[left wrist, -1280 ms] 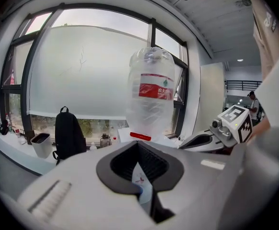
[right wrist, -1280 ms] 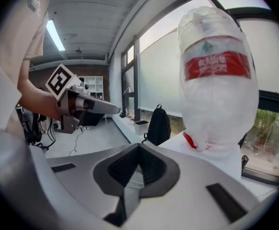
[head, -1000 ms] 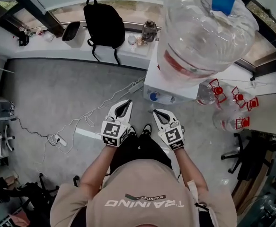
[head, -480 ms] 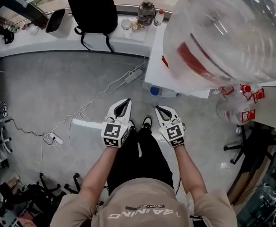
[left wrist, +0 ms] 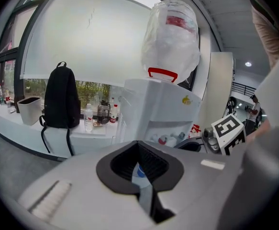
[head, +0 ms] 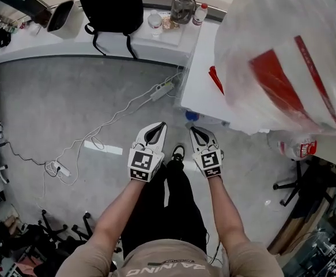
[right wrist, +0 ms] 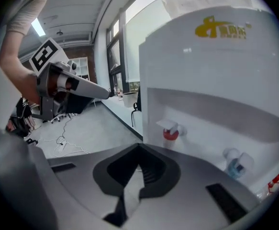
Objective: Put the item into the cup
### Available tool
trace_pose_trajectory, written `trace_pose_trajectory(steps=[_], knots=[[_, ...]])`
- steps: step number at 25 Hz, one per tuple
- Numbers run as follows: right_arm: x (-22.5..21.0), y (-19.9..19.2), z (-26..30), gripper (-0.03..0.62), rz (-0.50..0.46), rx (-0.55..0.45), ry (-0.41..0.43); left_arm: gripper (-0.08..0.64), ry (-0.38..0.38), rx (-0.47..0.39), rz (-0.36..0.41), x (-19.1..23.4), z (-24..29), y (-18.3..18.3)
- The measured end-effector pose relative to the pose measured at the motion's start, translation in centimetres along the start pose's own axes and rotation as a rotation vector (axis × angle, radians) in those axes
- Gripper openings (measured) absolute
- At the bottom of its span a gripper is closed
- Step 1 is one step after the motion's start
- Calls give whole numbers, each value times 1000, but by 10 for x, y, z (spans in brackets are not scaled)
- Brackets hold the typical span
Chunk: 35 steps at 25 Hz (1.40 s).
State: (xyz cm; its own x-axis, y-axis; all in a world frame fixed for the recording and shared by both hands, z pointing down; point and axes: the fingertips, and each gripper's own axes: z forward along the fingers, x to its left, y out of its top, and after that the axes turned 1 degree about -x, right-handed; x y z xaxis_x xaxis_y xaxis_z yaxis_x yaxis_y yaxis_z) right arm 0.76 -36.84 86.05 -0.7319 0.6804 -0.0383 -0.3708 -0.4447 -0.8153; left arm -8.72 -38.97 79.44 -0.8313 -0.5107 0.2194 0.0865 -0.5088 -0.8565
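Grey floor (head: 70, 108), white window surface (head: 35, 42) along the top of the frame carrying a black backpack (head: 107, 4), a white bin (head: 61, 17), a jar (head: 182, 6) and small bottles (head: 154, 21), their contents too small to tell. Since a second ago the person has stepped closer, so the big bottle (head: 289, 56), seemingly near empty, now fills the upper right and the water dispenser (head: 205, 79) sits just ahead of the left hand-held gripper (head: 159, 126) and right hand-held gripper (head: 193, 130), both at centre frame with jaws closed on nothing. Approach only, I'd judge: no cup or item shows in any view, so the task proper hasn't started.
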Motion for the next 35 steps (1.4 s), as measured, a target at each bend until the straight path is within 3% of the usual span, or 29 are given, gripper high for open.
trace_pose_trajectory(steps=[12, 27, 35], knots=[[-48, -42, 36, 11, 41, 2, -105, 8, -67, 22, 4, -11, 26, -36], [-59, -56, 69, 12, 44, 60, -99, 8, -51, 24, 1, -4, 20, -41], [-55, -57, 59, 12, 28, 31, -124, 8, -55, 24, 1, -9, 16, -44]])
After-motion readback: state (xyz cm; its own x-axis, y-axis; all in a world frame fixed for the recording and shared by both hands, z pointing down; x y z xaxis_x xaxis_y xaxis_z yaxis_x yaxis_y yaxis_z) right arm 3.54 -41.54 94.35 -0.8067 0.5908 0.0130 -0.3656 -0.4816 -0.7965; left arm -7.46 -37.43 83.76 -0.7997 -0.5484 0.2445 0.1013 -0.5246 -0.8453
